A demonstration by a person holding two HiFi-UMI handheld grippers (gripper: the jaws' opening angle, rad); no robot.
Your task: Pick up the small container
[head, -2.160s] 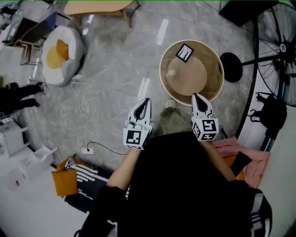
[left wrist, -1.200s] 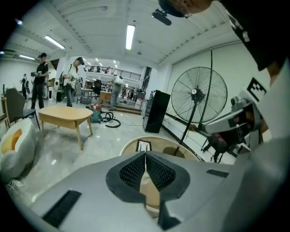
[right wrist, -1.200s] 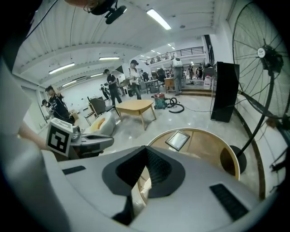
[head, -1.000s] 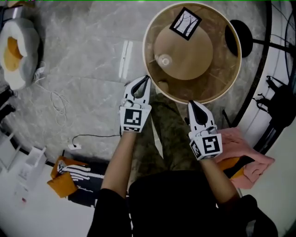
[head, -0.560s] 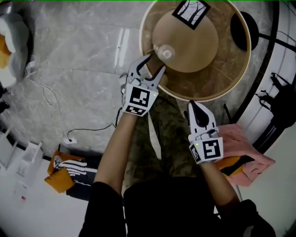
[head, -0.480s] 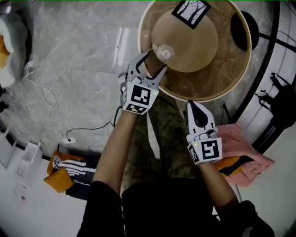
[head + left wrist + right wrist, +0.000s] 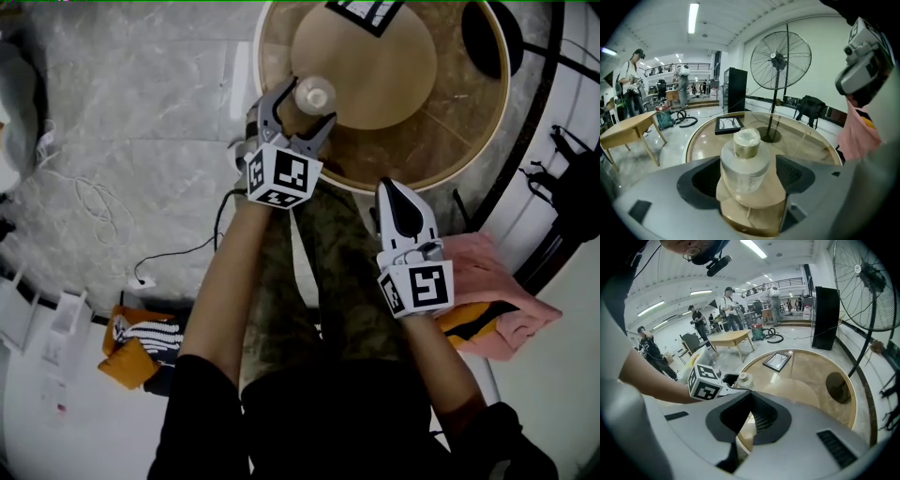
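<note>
The small container (image 7: 313, 94), clear with a pale cap, stands at the near edge of the wooden disc (image 7: 375, 66) in the round glass table (image 7: 441, 169). My left gripper (image 7: 302, 105) reaches over the table's rim. Its jaws are opening and stand on either side of the container (image 7: 745, 161), with a gap at each pad. My right gripper (image 7: 394, 192) is shut and empty, held lower right, just short of the table's rim. In the right gripper view the container (image 7: 743, 379) shows past the left gripper's marker cube (image 7: 707, 382).
A black-framed picture (image 7: 361, 11) lies at the table's far side. A standing fan (image 7: 780, 58) rises behind the table, its base (image 7: 487, 37) on the floor. A pink cloth (image 7: 487, 291) lies to my right and cables (image 7: 84, 202) to my left. People stand far off by a wooden table (image 7: 628, 131).
My left gripper has moved forward over the table's rim and gone from shut to open, jaws now around the container. The right gripper stays shut near the rim.
</note>
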